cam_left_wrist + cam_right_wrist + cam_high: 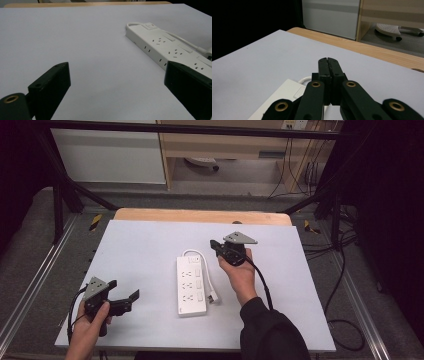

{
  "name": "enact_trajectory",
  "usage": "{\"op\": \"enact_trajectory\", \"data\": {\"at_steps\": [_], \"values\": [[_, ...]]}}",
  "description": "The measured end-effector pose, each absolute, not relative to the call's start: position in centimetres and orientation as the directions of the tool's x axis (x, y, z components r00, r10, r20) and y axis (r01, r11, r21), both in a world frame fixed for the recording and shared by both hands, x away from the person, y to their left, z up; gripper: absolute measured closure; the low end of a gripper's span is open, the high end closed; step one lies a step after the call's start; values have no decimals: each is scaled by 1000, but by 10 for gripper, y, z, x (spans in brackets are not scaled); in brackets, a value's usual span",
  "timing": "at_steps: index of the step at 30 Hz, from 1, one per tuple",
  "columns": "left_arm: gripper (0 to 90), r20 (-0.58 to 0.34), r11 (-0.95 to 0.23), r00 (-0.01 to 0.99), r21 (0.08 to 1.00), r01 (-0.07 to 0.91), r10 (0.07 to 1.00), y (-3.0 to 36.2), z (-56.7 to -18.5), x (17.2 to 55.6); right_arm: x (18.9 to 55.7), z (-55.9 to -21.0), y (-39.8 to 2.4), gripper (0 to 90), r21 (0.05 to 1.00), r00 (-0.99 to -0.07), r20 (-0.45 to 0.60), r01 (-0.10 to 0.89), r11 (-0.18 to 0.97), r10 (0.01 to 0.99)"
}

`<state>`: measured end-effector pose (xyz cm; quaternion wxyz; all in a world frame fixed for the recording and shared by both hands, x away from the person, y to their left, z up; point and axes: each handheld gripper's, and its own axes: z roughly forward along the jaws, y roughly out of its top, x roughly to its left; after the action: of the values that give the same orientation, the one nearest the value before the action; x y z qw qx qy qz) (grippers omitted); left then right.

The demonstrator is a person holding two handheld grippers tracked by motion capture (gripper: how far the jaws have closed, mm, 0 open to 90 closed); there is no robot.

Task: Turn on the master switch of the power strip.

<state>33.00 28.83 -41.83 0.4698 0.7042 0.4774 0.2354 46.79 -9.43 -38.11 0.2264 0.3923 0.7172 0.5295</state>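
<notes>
- Power strip (191,285) is left untouched on the table (140,250); approach seems in hand.
- Left gripper (124,301) is held wide, empty.
- Right gripper (216,246) is closed, empty; opening is probably needed next.

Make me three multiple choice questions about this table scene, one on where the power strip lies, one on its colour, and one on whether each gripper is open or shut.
1. Where does the power strip lie on the white table?
A. Near the middle, between the two grippers
B. At the far left corner
C. Off the table, on the floor

2. What colour is the power strip?
A. Black
B. White
C. Red

3. How do the grippers stand?
A. Both open
B. Left shut, right open
C. Left open, right shut

Answers:
1. A, since in the high view the strip sits between the left gripper and the right gripper.
2. B, its body, switches and cord are white in the left gripper view.
3. C, the left gripper's jaws stand wide apart, while the right gripper's jaws are pressed together with nothing between them in the right gripper view.
</notes>
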Motion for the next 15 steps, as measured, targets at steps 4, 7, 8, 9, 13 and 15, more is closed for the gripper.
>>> {"op": "enact_trajectory", "data": {"at_steps": [4, 7, 8, 9, 13, 15], "values": [[69, -118, -100, 432, 887, 451, 894, 289, -418, 331, 475, -381, -89, 900, 933, -580, 102, 339, 125, 808], [69, -120, -99, 431, 886, 452, 894, 289, -418, 331, 477, -382, -84, 900, 928, -583, 85, 341, 149, 808], [69, -121, -98, 429, 885, 454, 895, 289, -418, 331, 478, -383, -83, 900, 926, -582, 83, 344, 152, 809], [69, -123, -97, 427, 884, 457, 896, 289, -418, 331, 478, -384, -82, 900, 922, -581, 81, 352, 161, 810], [69, -118, -101, 427, 884, 456, 897, 289, -419, 331, 480, -388, -80, 900, 917, -583, 77, 361, 173, 809], [70, -118, -101, 425, 883, 459, 897, 288, -419, 331, 481, -392, -79, 900, 911, -583, 78, 372, 180, 809]]}}
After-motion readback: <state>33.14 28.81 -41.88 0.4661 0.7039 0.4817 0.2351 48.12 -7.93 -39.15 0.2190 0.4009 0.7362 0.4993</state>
